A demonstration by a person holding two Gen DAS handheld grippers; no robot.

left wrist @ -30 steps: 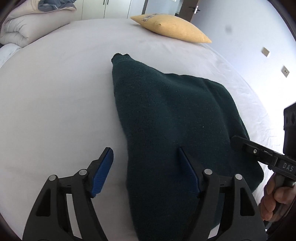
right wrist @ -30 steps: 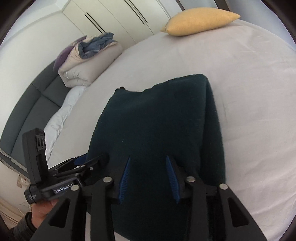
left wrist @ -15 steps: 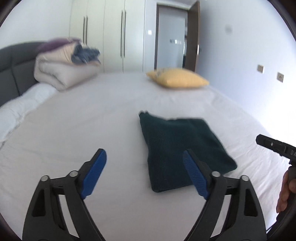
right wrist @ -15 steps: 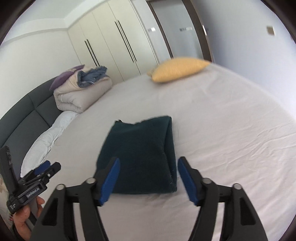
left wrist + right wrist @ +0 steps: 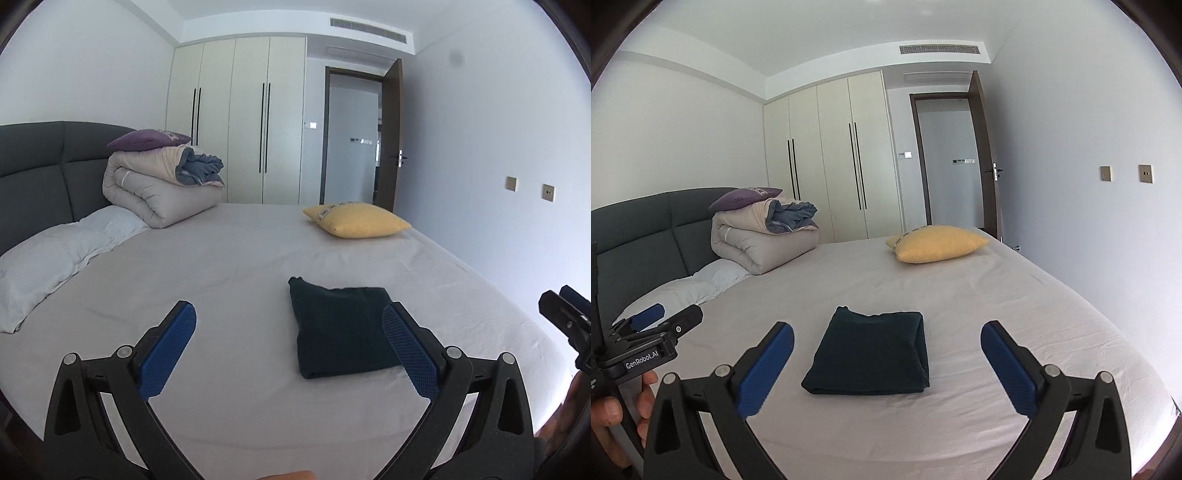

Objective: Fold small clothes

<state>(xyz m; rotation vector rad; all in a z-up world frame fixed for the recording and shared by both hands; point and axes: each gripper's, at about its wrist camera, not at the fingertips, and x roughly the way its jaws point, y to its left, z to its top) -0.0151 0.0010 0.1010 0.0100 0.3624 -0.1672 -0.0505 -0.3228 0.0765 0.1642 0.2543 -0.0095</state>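
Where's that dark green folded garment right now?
The garment lies flat on the bed sheet, centred between the right jaws in that view, well short of the yellow pillow; neither open gripper touches it.

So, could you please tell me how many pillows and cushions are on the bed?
3: a yellow cushion at the far right, a purple cushion atop the rolled duvet, and a white pillow by the headboard. Others may be hidden.

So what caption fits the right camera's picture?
Open right claw above a folded dark green garment on the bed.

Folded dark green garment [image 5: 871,350] flat on bed [image 5: 1015,332], right gripper [image 5: 886,354] fingers spread, empty.
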